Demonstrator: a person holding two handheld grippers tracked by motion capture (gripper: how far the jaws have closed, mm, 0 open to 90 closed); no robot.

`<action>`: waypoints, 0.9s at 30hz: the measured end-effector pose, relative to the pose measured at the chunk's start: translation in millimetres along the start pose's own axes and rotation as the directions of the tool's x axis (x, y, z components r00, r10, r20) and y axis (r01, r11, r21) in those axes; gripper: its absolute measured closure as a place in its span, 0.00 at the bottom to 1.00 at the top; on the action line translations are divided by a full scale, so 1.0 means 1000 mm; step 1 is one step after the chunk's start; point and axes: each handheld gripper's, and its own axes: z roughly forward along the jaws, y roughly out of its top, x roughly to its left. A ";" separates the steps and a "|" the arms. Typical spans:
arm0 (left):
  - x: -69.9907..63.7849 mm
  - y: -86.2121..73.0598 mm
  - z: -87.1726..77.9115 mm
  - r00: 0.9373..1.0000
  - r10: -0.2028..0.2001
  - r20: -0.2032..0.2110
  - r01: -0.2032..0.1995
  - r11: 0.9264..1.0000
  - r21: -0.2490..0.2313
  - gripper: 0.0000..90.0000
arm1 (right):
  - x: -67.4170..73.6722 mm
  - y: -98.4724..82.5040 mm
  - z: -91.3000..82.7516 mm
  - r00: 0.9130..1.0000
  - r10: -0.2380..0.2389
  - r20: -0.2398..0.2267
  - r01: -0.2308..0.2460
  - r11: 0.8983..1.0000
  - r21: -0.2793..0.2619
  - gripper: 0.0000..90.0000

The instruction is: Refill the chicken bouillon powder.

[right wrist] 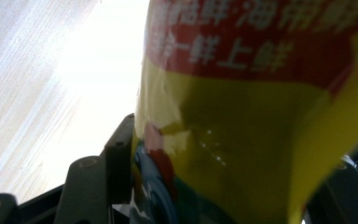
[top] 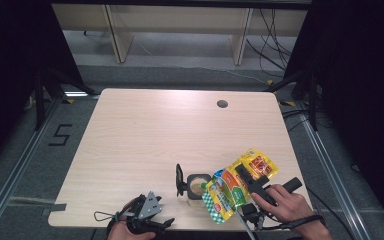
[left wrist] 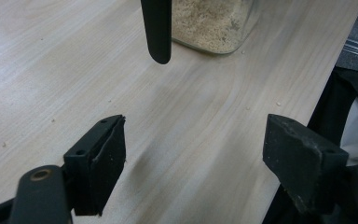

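The right tongs [top: 247,181] gripped a yellow snack bag [top: 236,184], tilted over an open jar [top: 198,186] of pale crumbs near the counter's [top: 145,135] front edge, while the left tongs [top: 147,212] rested wide and empty at that edge, near the jar.

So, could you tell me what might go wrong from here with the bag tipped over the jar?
1. The yellow bag, clamped in the right tool, hangs beside the jar's mouth rather than squarely over it, so contents may spill onto the table; a few crumbs already lie there.
2. The glass jar stands unheld near the table's front edge; the left tool is open and apart from it, so a nudge from the bag could tip it.
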 end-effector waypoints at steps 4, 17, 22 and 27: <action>0.000 0.000 0.000 1.000 0.000 -0.002 0.000 1.000 -0.002 0.24 | 0.000 0.000 0.000 1.000 0.011 0.009 -0.010 1.000 -0.002 0.45; 0.001 0.000 0.000 1.000 0.002 -0.001 -0.002 1.000 0.001 0.24 | 0.000 -0.003 0.000 1.000 0.017 0.008 -0.017 1.000 0.006 0.46; 0.001 0.000 0.000 1.000 0.011 -0.003 -0.011 1.000 0.010 0.24 | -0.001 -0.005 0.000 1.000 0.015 0.004 -0.015 1.000 0.010 0.46; 0.001 0.000 0.000 1.000 0.011 -0.003 -0.011 1.000 0.011 0.24 | -0.002 -0.005 0.000 1.000 0.012 0.026 -0.012 1.000 0.005 0.46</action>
